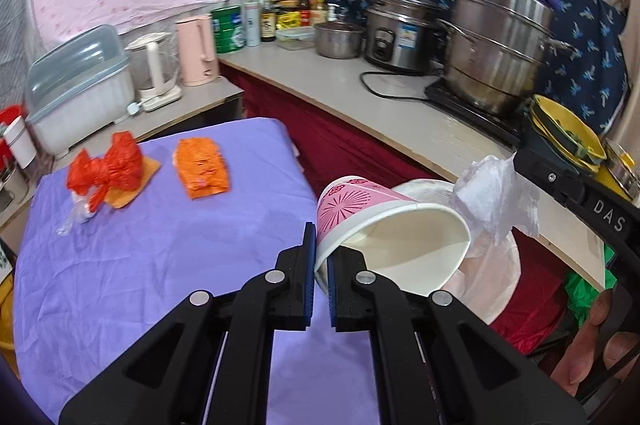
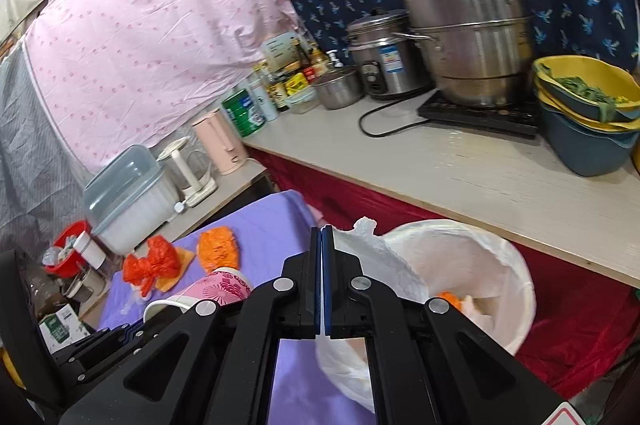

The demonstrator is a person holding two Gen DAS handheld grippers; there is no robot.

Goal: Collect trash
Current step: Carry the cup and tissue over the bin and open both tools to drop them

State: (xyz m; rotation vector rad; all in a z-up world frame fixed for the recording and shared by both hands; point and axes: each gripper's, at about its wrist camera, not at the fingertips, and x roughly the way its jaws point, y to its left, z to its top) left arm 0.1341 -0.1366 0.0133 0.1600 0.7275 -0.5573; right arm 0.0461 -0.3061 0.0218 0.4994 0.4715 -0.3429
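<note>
My left gripper [image 1: 322, 257] is shut on the rim of a pink-patterned paper cup [image 1: 392, 225], which lies tilted with its mouth toward the camera, over the edge of the purple-clothed table [image 1: 160, 265]. The same cup [image 2: 224, 287] shows at lower left in the right wrist view. My right gripper [image 2: 322, 245] is shut on the crinkled white plastic bag [image 2: 372, 253] lining a white bin [image 2: 520, 289]; an orange scrap [image 2: 450, 299] lies inside. A knotted red plastic bag [image 1: 108, 165] and an orange packet [image 1: 202, 169] lie on the table.
A counter [image 2: 480, 177] runs behind the bin with a steel steamer pot [image 2: 464, 33], a rice cooker [image 2: 380, 53], bottles and stacked yellow and blue basins [image 2: 588, 113]. A pink kettle [image 1: 196, 49] and a lidded plastic box [image 1: 80, 85] stand beyond the table. A hand [image 1: 592, 345] shows at the right.
</note>
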